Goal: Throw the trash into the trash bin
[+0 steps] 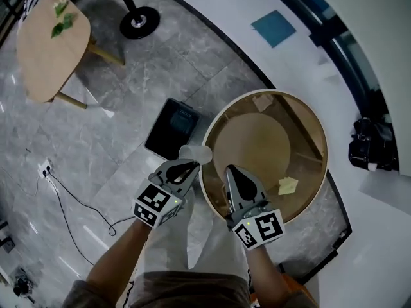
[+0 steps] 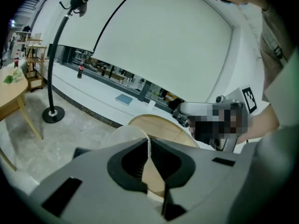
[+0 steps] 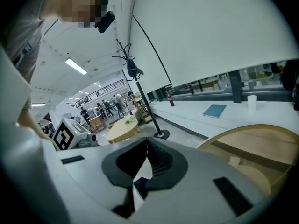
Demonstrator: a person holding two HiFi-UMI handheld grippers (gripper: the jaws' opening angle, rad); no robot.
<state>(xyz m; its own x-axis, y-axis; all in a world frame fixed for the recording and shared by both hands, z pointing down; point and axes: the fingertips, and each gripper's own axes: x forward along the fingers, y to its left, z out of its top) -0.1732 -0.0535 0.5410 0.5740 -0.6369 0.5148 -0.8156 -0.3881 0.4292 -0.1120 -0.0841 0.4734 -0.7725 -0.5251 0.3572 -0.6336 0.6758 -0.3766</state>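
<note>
1. Translucent plastic cup (image 1: pixel 194 153) is sitting clamped in my left gripper's (image 1: pixel 192 163) jaws, between the black trash bin (image 1: pixel 171 128) and the wooden surface (image 1: pixel 321 140).
2. I am holding the right gripper (image 1: pixel 231 171) over that surface, jaws together and empty.

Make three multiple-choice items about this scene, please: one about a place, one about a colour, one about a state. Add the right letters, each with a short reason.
1. Where does the black bin stand?
A. on the grey floor, beside the round wooden table
B. on top of that table
C. on a chair

2. What colour is the flat square thing on the white ledge?
A. red
B. blue
C. yellow

3. How do the jaws of the left gripper stand?
A. wide apart and empty
B. shut on nothing
C. shut on the rim of a clear cup

Answers:
1 A, as the head view shows the bin on the floor at the table's left edge.
2 B, as it shows plainly blue against the white.
3 C, as the left gripper view shows the thin rim pinched between closed jaws.
</note>
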